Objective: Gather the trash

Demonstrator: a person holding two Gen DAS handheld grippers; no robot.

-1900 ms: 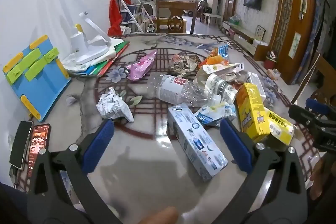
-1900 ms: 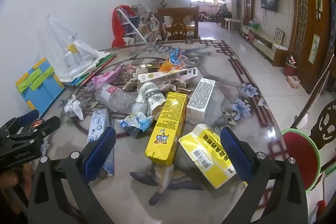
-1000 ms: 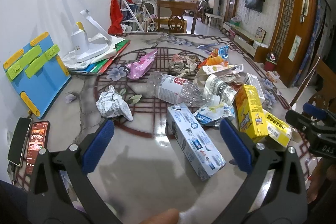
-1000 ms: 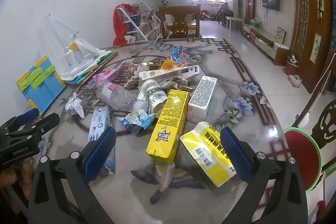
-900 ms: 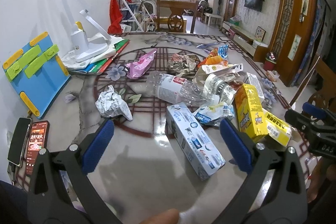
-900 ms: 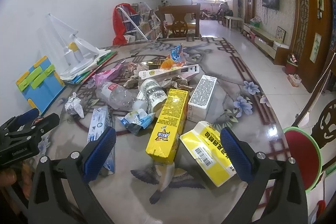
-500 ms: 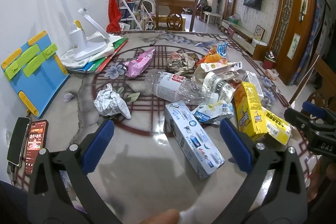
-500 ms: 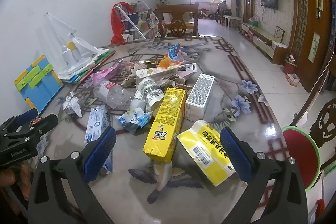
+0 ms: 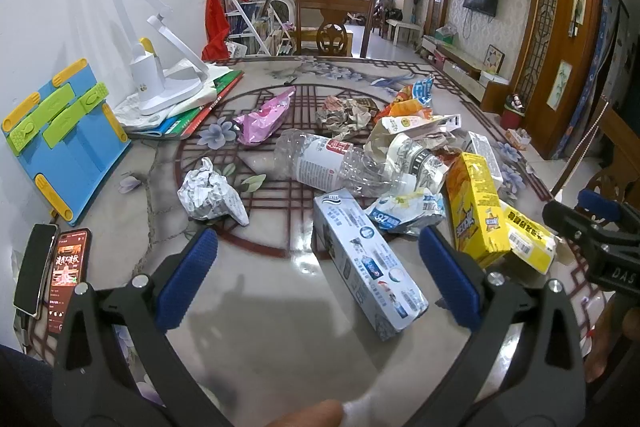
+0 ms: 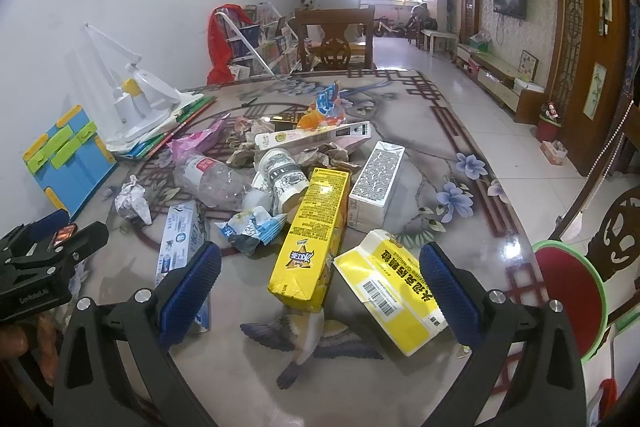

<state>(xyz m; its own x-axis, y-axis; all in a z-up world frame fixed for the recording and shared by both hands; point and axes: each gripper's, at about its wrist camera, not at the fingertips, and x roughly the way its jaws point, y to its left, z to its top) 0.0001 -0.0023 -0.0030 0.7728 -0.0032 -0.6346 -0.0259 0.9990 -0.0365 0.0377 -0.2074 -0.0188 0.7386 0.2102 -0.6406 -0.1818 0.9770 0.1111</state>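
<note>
Both grippers hang over the near edge of the counter [image 9: 260,339] with jaws spread wide and empty, so this looks like the approach before a first pick. The left gripper [image 9: 316,279] has the blue-white box [image 9: 368,259] lying between its fingers' line of sight, and the right gripper [image 10: 320,291] faces two yellow boxes [image 10: 312,239]. Farther back sits the heap: a wrapper, crushed bottle [image 9: 332,163], paper wads and bags. No bin is in view, perhaps off-frame; next, close on the nearest box.

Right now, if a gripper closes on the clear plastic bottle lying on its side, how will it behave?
The clear plastic bottle looks empty and dented, so probably light and apt to crumple. Lying sideways, it might roll when pushed, though the trash pile against it may stop it.
</note>
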